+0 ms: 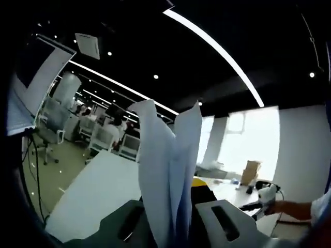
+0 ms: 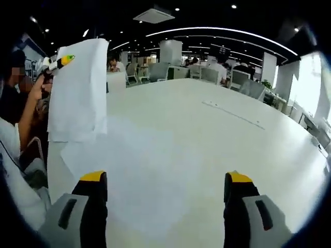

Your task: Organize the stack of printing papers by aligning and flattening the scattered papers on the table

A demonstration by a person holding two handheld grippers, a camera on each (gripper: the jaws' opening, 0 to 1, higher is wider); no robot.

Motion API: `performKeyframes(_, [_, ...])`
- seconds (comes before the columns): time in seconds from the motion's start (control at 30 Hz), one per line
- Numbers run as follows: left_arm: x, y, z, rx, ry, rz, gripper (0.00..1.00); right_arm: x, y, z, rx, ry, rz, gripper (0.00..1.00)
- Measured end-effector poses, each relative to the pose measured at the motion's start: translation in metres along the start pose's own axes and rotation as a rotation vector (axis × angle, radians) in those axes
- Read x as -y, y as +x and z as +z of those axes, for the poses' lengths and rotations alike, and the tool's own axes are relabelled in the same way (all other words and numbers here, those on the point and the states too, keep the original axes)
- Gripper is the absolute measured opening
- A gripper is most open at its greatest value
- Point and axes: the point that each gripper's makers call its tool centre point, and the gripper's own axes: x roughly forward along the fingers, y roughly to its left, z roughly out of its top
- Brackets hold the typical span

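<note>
White printing papers [image 1: 168, 170] stand up between my left gripper's [image 1: 173, 217] jaws, which are shut on their lower edge; the sheets splay apart at the top. In the right gripper view the same papers [image 2: 77, 93] hang above the white table [image 2: 222, 124] at upper left, pinched at the top by the left gripper [image 2: 58, 63]. My right gripper [image 2: 164, 181] is open, its yellow-tipped jaws wide apart over a flat sheet [image 2: 134, 170] lying on the table. The right gripper [image 1: 264, 197] also appears low on the right of the left gripper view.
A person [image 2: 15, 119] stands at the table's left edge. Office chairs and desks [image 2: 170, 70] line the far side of the room. A cardboard box [image 1: 252, 170] sits on a distant desk and a monitor [image 1: 31, 77] hangs at the left.
</note>
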Motion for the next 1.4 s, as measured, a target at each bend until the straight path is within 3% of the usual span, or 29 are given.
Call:
performKeyframes(0.43, [-0.008,0.0,-0.004,0.001,-0.005,0.019,0.06,0.001,-0.002,-0.001,0.019,0.058,0.05,0.9])
performKeyframes(0.53, [-0.01,0.0,-0.005,-0.005,0.003,0.022,0.06,-0.002,-0.003,-0.015,-0.042,0.066,0.082,0.9])
performKeyframes(0.63, [-0.011,-0.003,-0.006,-0.008,0.01,0.029,0.06,0.01,-0.001,-0.029,-0.111,0.019,0.03,0.9])
performKeyframes(0.83, [-0.015,-0.006,-0.004,-0.004,0.015,0.038,0.06,0.012,-0.004,-0.025,-0.074,0.014,0.005,0.91])
performKeyframes(0.87, [-0.015,-0.006,-0.004,-0.003,0.019,0.037,0.06,0.011,-0.005,-0.022,-0.068,0.022,0.012,0.91])
performKeyframes(0.97, [-0.016,-0.007,-0.003,0.005,0.018,0.037,0.06,-0.007,-0.006,-0.017,-0.045,0.149,0.115,0.9])
performKeyframes(1.13, [-0.016,-0.012,0.001,0.011,0.003,0.038,0.06,0.0,0.0,-0.029,-0.1,0.103,0.062,0.9])
performKeyframes(1.4, [-0.02,-0.02,0.007,0.017,0.03,0.068,0.06,-0.009,0.011,-0.028,-0.109,0.05,0.06,0.9])
